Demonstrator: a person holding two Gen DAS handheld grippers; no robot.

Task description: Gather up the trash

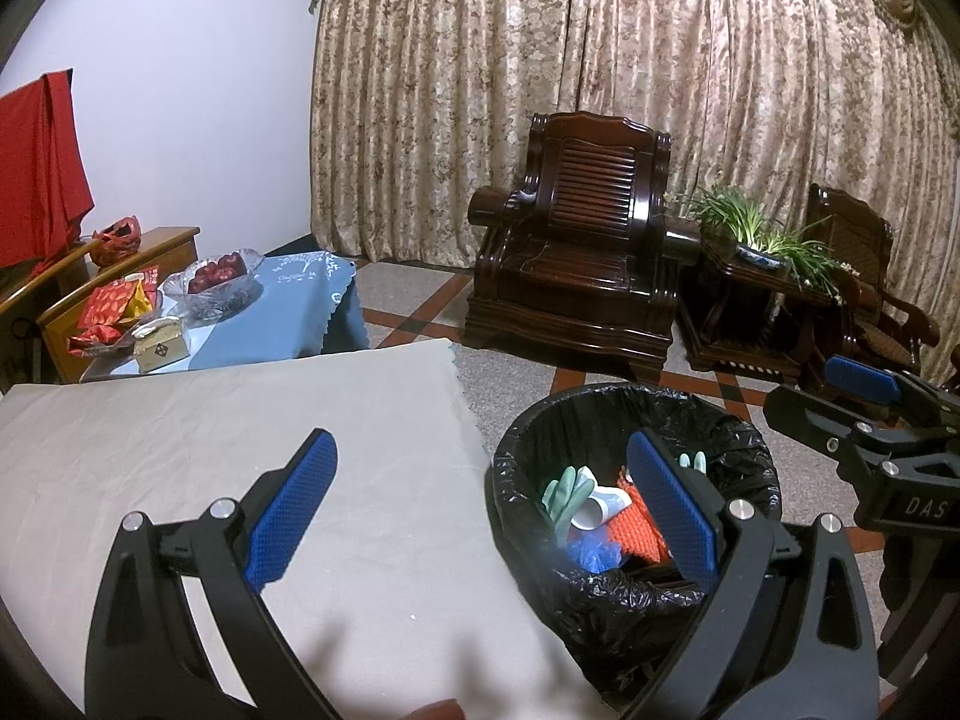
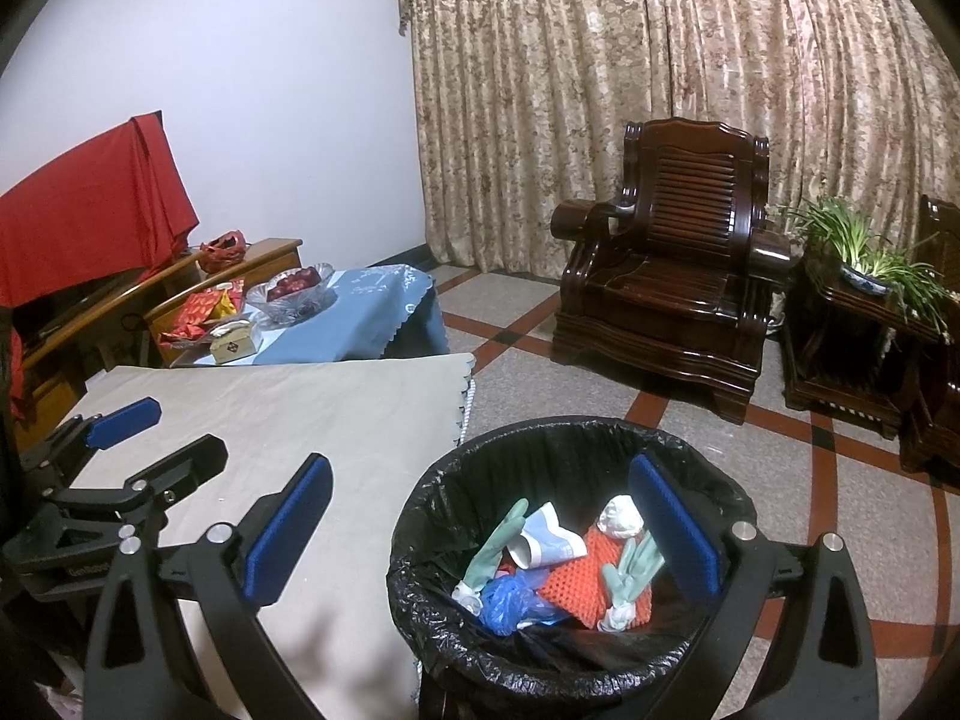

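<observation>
I judge the collecting to be at or near its end: the grey cloth on the bench (image 2: 300,420) shows nothing left on it, and what trash I can find already lies in the bin. My left hand-held gripper (image 1: 480,510) hangs above the bench's right edge, jaws spread wide, nothing between the blue pads. My right hand-held gripper (image 2: 480,534) sits above the bin's mouth, equally wide open and empty — one finger over the bench edge, the other over the bin's far side.

The trash bin (image 2: 420,516) stands on the floor just beside the bench's right edge, lined with a black bag (image 1: 600,594) folded over its rim. Inside it, in the right wrist view: a pale green rubber glove (image 2: 498,540) along the left, a second glove (image 2: 633,576) to the right, a white paper cup (image 2: 540,546) on its side between them, an orange knitted piece (image 2: 585,582) underneath, a crumpled blue plastic bag (image 2: 507,600) at the near side and a white paper wad (image 2: 621,519) at the far side.

The next move, as I read it, calls for a sweep of the bench's far corners and the floor for stragglers — the blue-clothed table (image 1: 288,312) beyond, with its glass fruit bowl (image 1: 216,282) and red packets (image 1: 117,306), looks like household goods, not trash, so I would leave it alone. If nothing turns up, closing the bag is what remains.
</observation>
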